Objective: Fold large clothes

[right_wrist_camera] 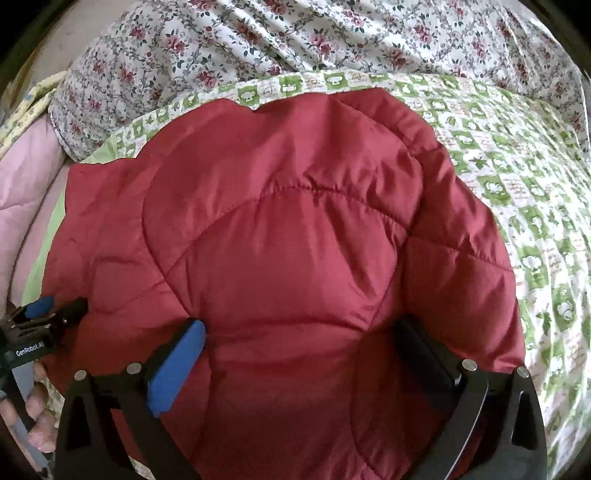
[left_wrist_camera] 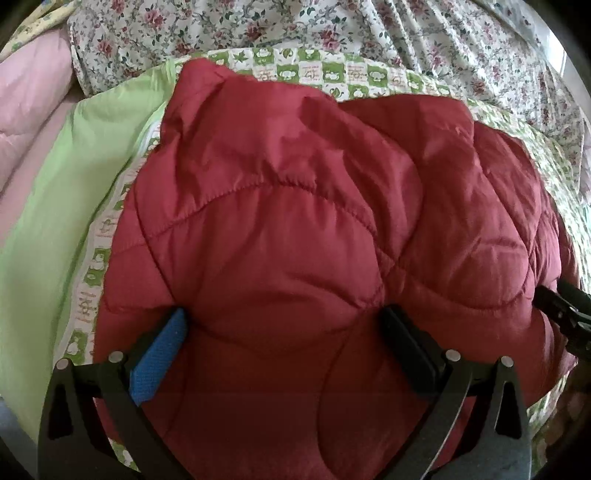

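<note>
A dark red quilted padded garment (left_wrist_camera: pixel 314 229) lies bunched on a green-and-white patterned sheet (left_wrist_camera: pixel 332 70); it also fills the right wrist view (right_wrist_camera: pixel 288 229). My left gripper (left_wrist_camera: pixel 284 325) is open, its fingers spread wide, pressed down on the near part of the garment. My right gripper (right_wrist_camera: pixel 303 332) is open too, fingers wide apart on the near part of the garment. The right gripper shows at the right edge of the left wrist view (left_wrist_camera: pixel 561 306); the left gripper shows at the left edge of the right wrist view (right_wrist_camera: pixel 48 310).
A floral bedcover (left_wrist_camera: pixel 369 26) lies crumpled behind the garment, also in the right wrist view (right_wrist_camera: pixel 295 33). A plain light green cloth (left_wrist_camera: pixel 74 177) and pink bedding (left_wrist_camera: pixel 26 96) lie to the left. The patterned sheet (right_wrist_camera: pixel 517 177) extends to the right.
</note>
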The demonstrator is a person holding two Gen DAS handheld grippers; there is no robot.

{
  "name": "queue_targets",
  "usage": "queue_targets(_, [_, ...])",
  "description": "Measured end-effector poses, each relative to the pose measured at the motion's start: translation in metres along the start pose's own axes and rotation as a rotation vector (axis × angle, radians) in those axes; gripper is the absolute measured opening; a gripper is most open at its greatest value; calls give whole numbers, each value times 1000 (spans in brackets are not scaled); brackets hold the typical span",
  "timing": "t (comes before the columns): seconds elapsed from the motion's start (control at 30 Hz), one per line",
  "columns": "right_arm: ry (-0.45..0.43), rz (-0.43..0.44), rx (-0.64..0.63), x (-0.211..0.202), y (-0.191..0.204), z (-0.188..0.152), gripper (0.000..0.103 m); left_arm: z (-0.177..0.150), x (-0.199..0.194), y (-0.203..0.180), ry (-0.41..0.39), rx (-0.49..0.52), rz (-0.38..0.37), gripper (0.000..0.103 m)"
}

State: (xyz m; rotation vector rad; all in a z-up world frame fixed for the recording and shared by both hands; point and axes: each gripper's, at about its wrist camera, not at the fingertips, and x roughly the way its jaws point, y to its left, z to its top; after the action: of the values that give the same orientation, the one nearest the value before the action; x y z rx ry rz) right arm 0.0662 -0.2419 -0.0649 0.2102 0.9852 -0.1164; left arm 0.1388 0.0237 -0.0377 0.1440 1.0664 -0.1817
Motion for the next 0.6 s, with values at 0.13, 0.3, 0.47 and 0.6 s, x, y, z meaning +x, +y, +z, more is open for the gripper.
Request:
queue_targets(0.13, [-2,4,-8,-21,2,-5,102,-8,-19,3,1,3,13,103])
queue_targets(0.3, [-6,34,-46,-52,8,-24,102,-28,-49,-1,-15,23,52,103])
queue_targets(0.47, [-9,78,-100,-81,16,-50,102,-55,-72,-6,-29,56,88,103])
queue_targets(0.6, [4,103,-120,-96,20,-69,102,-76,-83,-8,-16,62,72,103])
